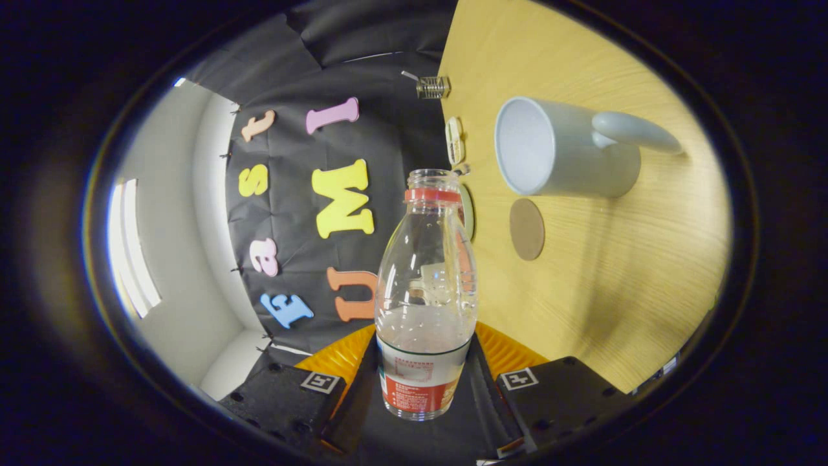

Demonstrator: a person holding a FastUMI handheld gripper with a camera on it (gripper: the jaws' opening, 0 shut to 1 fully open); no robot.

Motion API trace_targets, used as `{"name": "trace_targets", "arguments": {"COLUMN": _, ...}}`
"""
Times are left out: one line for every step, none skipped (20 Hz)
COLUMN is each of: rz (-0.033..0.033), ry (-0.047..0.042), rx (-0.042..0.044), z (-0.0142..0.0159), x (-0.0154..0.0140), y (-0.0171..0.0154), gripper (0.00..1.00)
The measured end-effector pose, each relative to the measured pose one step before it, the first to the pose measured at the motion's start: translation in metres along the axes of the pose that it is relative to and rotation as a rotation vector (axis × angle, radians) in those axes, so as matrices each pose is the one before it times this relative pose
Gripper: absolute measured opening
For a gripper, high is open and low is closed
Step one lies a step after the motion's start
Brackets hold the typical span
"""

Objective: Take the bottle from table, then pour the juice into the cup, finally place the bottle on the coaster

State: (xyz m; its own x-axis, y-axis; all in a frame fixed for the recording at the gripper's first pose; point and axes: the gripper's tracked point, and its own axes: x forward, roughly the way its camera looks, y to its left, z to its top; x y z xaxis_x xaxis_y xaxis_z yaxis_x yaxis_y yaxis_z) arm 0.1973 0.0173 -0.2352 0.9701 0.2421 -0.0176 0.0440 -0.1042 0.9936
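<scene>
Gripper view: tongs clamped on capless bottle, both fingers touching.

A clear plastic bottle with a red neck ring and a red-and-white label sits clamped between the two fingers of the gripper, its open mouth pointing ahead. Beyond it, on the light wooden table, stand a white ceramic cup and, nearer the bottle, a round brown coaster; the whole scene appears tilted sideways.
</scene>
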Motion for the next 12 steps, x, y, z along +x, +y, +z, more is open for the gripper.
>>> {"name": "trace_targets", "arguments": {"rz": -0.00056, "ry": -0.00032, "rx": 0.00357, "z": 0.00061, "x": -0.0001, "y": -0.00066, "gripper": 0.75}}
{"name": "trace_targets", "arguments": {"rz": -0.00116, "ry": -0.00164, "rx": 0.00725, "z": 0.00171, "x": -0.00196, "y": -0.00092, "gripper": 0.75}}
{"name": "trace_targets", "arguments": {"rz": 0.00296, "ry": -0.00013, "rx": 0.00717, "z": 0.00091, "x": 0.00061, "y": -0.00029, "gripper": 0.75}}
{"name": "trace_targets", "arguments": {"rz": 0.00135, "ry": -0.00043, "rx": 0.00526, "z": 0.00147, "x": 0.00026, "y": 0.00021, "gripper": 0.75}}
{"name": "trace_targets", "arguments": {"rz": 0.00149, "ry": 0.00019, "rx": 0.00545, "z": -0.00175, "x": -0.00305, "y": -0.00023, "gripper": 0.75}}
{"name": "trace_targets", "arguments": {"rz": 0.00138, "ry": 0.00091, "rx": 0.00536, "z": -0.00004, "x": -0.00038, "y": 0.00003, "gripper": 0.75}}
{"name": "trace_targets", "arguments": {"rz": 0.00069, "ry": 0.00003, "rx": 0.00693, "z": -0.00008, "x": -0.00055, "y": 0.00019, "gripper": 0.75}}
{"name": "trace_targets", "arguments": {"rz": 0.00154, "ry": 0.00065, "rx": 0.0081, "z": 0.00047, "x": -0.00024, "y": 0.00008, "gripper": 0.75}}
{"name": "trace_targets", "arguments": {"rz": 0.0026, "ry": -0.00026, "rx": 0.00913, "z": 0.00086, "x": -0.00075, "y": 0.00254, "gripper": 0.75}}
{"name": "trace_targets", "arguments": {"rz": 0.00251, "ry": -0.00035, "rx": 0.00779, "z": 0.00055, "x": 0.00017, "y": 0.00037, "gripper": 0.75}}
{"name": "trace_targets", "arguments": {"rz": 0.00212, "ry": 0.00147, "rx": 0.00355, "z": -0.00019, "x": -0.00131, "y": 0.0007, "gripper": 0.75}}
{"name": "trace_targets", "arguments": {"rz": 0.00201, "ry": 0.00011, "rx": 0.00117, "z": 0.00076, "x": -0.00028, "y": -0.00014, "gripper": 0.75}}
